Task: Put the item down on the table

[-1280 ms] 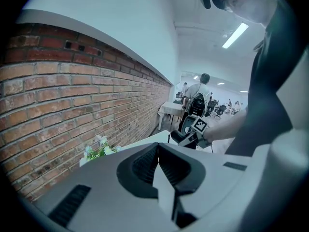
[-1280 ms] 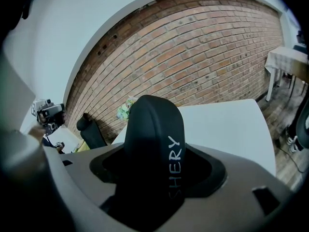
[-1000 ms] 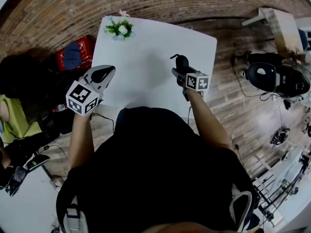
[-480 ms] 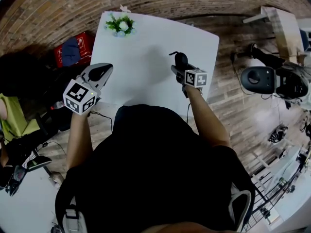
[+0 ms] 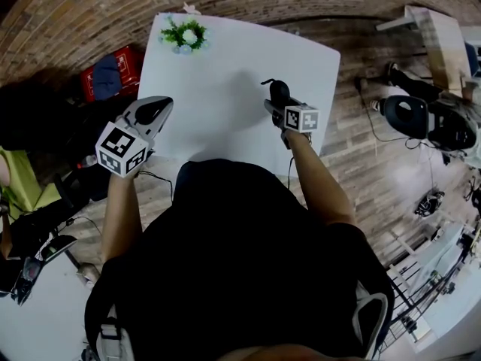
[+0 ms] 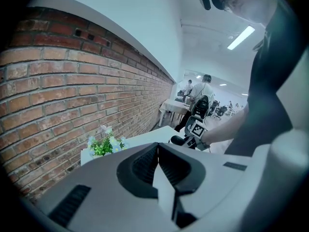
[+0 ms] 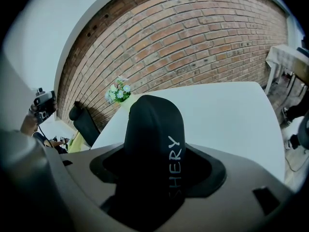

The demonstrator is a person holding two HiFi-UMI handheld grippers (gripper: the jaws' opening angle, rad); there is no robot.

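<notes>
The black item (image 7: 154,139) is a smooth, dark thing with a rounded top, and white letters reading "SHERY" run lengthwise down its side. It looks matte and fairly plump, wider than the slot it sits in. From above it shows only as a small dark shape poking out past the front of the right gripper (image 5: 275,101), with a thin dark curl at its far end.

That right gripper has its jaws set narrowly apart and pressed against the item on both sides, so the item stands up between them. It is held over the right side of the white table (image 5: 218,66), towards the near edge. I cannot tell whether the item's underside touches the tabletop.

The left gripper (image 6: 159,170) has its ribbed dark pads brought together with nothing between them. It hangs at the table's left near edge, well apart from the item.

At the far left corner of the table sits a little green plant (image 5: 184,34) with pale flowers, near the brick wall (image 7: 193,37)
</notes>
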